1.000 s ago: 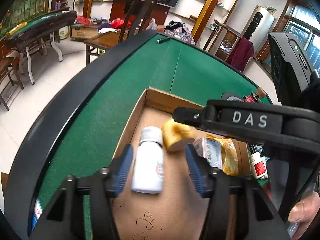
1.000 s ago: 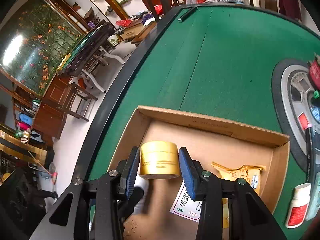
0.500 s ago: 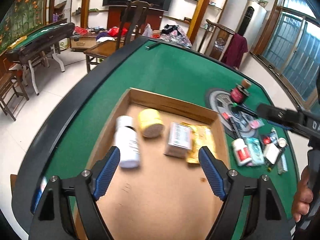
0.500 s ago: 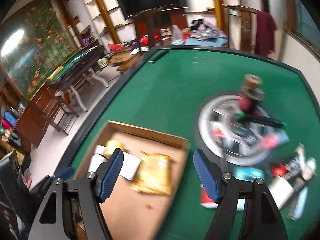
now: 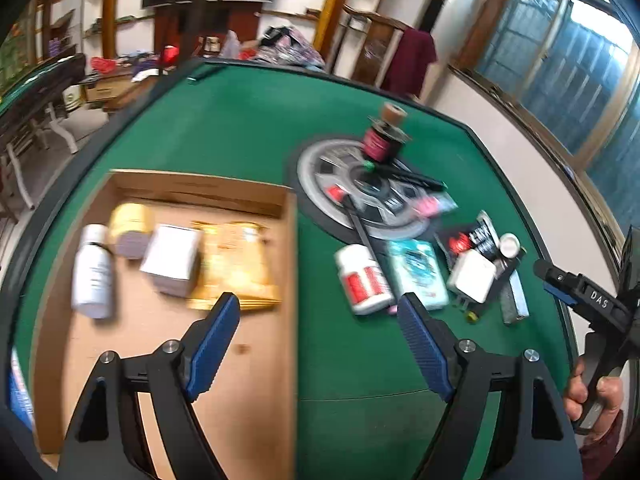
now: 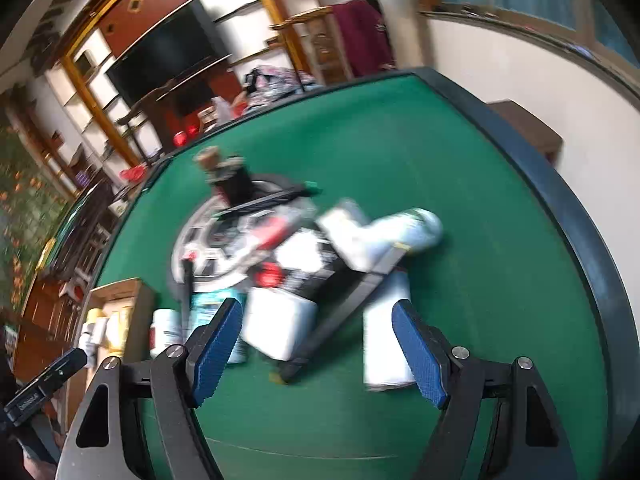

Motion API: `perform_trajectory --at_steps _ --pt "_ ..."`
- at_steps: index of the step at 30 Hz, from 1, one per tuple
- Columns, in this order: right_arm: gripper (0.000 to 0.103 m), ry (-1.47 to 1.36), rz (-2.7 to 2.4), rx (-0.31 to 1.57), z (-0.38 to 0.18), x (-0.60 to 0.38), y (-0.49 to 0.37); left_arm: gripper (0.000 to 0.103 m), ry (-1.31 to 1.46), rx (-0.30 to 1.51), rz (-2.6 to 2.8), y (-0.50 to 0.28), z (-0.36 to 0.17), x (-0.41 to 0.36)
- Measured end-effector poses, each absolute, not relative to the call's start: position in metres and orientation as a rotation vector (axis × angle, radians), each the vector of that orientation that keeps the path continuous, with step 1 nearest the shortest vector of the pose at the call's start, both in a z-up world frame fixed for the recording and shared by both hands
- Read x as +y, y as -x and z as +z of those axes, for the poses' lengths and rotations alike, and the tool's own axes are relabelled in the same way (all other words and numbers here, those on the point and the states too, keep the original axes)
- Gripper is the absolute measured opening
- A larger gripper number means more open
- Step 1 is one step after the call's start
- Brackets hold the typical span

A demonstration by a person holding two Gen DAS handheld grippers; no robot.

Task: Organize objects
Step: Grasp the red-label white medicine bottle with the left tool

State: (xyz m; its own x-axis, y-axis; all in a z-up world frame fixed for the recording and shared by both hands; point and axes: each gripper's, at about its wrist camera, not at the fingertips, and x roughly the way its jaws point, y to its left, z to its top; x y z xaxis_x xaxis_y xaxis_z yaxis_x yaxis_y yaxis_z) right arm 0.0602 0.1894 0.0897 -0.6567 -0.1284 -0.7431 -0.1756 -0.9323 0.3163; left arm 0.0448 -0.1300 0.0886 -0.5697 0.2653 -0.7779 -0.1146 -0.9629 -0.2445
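Cardboard box, brown and shallow (image 5: 208, 192), now holds the white bottle (image 5: 93, 272) and gold round tin (image 5: 130, 224) released moments ago. Both the left gripper (image 5: 318, 344) and right gripper (image 6: 318, 344), wide open and empty, have swung right of the box toward the clutter there, red-labelled white bottle (image 5: 362, 278) nearest.

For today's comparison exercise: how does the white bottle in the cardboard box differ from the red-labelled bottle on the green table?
The white bottle lies inside the box; the red-labelled bottle lies on the table outside it. The first looks plain white and slimmer; the second carries a red label and looks stubbier. Both are white, capped and lying on their sides.
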Motion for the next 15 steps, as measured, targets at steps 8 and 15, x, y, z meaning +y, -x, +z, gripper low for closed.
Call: perform_trajectory --at_steps 8,15 --pt "0.082 1.273 2.786 0.641 0.068 0.211 -0.074 0.08 1.396 -0.126 2.625 -0.026 0.065 -0.086" --pt "0.082 1.288 2.817 0.662 0.062 0.209 -0.079 0.059 1.42 0.011 2.639 -0.008 0.048 -0.061"
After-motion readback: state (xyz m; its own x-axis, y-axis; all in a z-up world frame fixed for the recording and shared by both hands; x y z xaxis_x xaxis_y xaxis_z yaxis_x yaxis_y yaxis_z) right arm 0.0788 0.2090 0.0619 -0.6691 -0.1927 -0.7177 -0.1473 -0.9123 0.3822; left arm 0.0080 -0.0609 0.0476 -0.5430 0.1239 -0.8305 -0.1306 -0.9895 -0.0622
